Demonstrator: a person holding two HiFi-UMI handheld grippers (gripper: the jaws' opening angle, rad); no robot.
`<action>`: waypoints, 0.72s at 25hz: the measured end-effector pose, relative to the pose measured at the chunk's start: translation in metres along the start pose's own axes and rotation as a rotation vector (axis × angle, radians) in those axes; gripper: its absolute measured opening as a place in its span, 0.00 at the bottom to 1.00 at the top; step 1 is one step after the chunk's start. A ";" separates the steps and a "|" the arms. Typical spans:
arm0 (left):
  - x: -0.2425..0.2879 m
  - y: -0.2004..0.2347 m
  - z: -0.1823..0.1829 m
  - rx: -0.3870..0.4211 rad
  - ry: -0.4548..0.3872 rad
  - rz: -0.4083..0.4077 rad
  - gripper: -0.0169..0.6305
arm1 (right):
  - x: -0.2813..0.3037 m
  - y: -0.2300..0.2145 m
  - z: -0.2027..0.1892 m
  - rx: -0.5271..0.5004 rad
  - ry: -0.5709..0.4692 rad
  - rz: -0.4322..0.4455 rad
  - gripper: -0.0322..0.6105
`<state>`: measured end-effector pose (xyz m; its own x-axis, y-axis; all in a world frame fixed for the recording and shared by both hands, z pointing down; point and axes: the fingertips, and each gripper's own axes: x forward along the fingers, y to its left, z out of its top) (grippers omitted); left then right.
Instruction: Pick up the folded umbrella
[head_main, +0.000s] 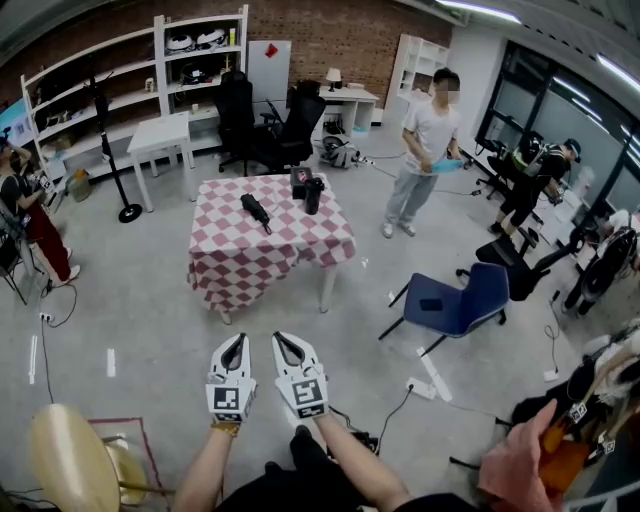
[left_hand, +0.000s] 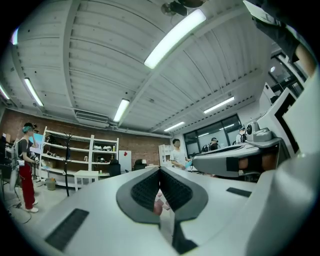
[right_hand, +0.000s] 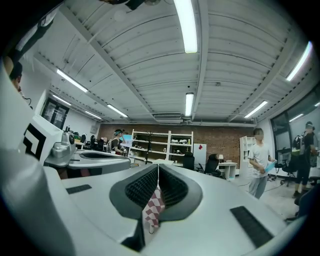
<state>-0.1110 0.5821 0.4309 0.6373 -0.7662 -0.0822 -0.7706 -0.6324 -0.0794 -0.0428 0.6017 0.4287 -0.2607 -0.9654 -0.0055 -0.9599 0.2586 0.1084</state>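
The folded black umbrella (head_main: 255, 210) lies on a table under a red-and-white checked cloth (head_main: 262, 250), a few steps ahead of me in the head view. Both grippers hang level and side by side low in that view, well short of the table. My left gripper (head_main: 234, 346) has its jaws together with nothing between them, and so does my right gripper (head_main: 288, 346). In the left gripper view the pads of that gripper (left_hand: 160, 172) meet. In the right gripper view the right gripper (right_hand: 158, 170) is shut too, and a strip of the checked cloth (right_hand: 153, 211) shows below the pads.
Two other black objects (head_main: 307, 188) stand on the table's far side. A person in a white shirt (head_main: 428, 150) stands to its right, a blue chair (head_main: 455, 300) nearer me. Black office chairs (head_main: 285, 125), a white table (head_main: 160, 135) and shelves lie beyond. Cables and a power strip (head_main: 420, 388) cross the floor.
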 end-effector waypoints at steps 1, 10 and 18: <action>0.008 0.002 -0.001 0.002 0.004 0.005 0.04 | 0.006 -0.005 -0.004 -0.002 -0.001 0.004 0.08; 0.092 0.002 -0.021 0.038 0.020 0.007 0.04 | 0.062 -0.075 -0.023 0.033 -0.009 0.030 0.08; 0.131 0.010 -0.023 0.039 0.043 0.031 0.04 | 0.103 -0.103 -0.030 0.026 -0.016 0.073 0.08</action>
<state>-0.0356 0.4727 0.4420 0.6118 -0.7899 -0.0430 -0.7883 -0.6042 -0.1161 0.0326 0.4744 0.4465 -0.3315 -0.9434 -0.0142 -0.9405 0.3292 0.0836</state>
